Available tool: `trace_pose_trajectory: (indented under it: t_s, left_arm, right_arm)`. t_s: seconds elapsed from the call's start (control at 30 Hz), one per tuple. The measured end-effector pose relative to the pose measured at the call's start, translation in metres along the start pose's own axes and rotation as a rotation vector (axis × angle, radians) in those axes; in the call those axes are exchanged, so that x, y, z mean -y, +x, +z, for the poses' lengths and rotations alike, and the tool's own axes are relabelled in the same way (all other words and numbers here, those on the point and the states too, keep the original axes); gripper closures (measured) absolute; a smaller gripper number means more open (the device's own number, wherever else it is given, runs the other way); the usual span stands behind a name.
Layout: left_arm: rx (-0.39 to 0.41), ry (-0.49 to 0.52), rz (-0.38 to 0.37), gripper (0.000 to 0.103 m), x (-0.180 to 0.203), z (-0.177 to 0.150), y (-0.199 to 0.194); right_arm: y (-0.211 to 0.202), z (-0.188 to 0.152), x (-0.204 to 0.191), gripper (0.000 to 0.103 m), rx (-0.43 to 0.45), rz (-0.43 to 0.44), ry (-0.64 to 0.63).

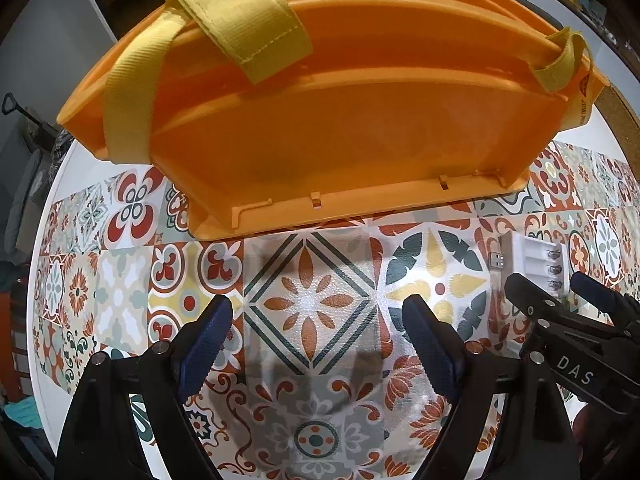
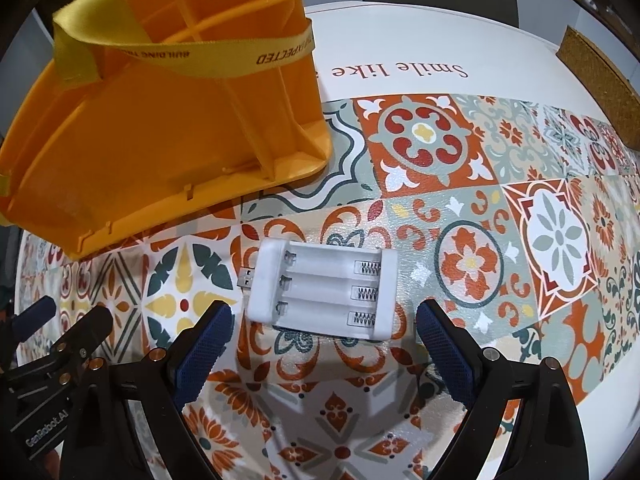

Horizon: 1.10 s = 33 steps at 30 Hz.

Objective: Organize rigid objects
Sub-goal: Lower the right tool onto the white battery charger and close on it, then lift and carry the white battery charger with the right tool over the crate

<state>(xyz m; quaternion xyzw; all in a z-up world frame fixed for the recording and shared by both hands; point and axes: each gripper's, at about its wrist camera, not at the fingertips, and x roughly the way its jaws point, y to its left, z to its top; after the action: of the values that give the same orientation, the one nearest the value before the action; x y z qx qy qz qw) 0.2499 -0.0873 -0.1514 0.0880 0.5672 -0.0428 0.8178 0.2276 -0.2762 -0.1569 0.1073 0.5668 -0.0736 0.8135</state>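
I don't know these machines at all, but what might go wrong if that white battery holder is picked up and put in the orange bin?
The white battery charger lies flat and low on the table, so the right tool's open fingers could skid over it or nudge it away. Its USB plug sticks out at one end and might catch on the orange bin's wall. The yellow strap crosses the bin's opening and could snag the drop.

table [image 2: 400, 32]: "Smile like", upside down, cut off by the bin
strap [image 2: 224, 56]: "EXPECTED", upside down
right gripper [image 1: 572, 372]: "DAS"
left gripper [image 2: 44, 436]: "GenRobot.AI"
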Motion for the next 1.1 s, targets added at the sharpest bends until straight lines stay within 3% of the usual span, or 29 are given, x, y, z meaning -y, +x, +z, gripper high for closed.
trace_pose_trajectory:
  t_s: [0.43,0.63,1.1]
  left_arm:
    - [-0.016,0.008,0.001,0.016,-0.002,0.0,0.01]
    - [-0.017,0.012,0.0,0.016,-0.001,-0.001,0.01]
    - [-0.003,0.01,0.006,0.016,0.001,-0.004,-0.006]
  right_arm:
    - [0.015,0.002,0.001,0.01,0.003,-0.038,-0.005]
    - [0.016,0.001,0.0,0.025,0.02,-0.077,-0.035]
    - [-0.002,-0.006,0.002,0.026,0.036,-0.047,-0.035]
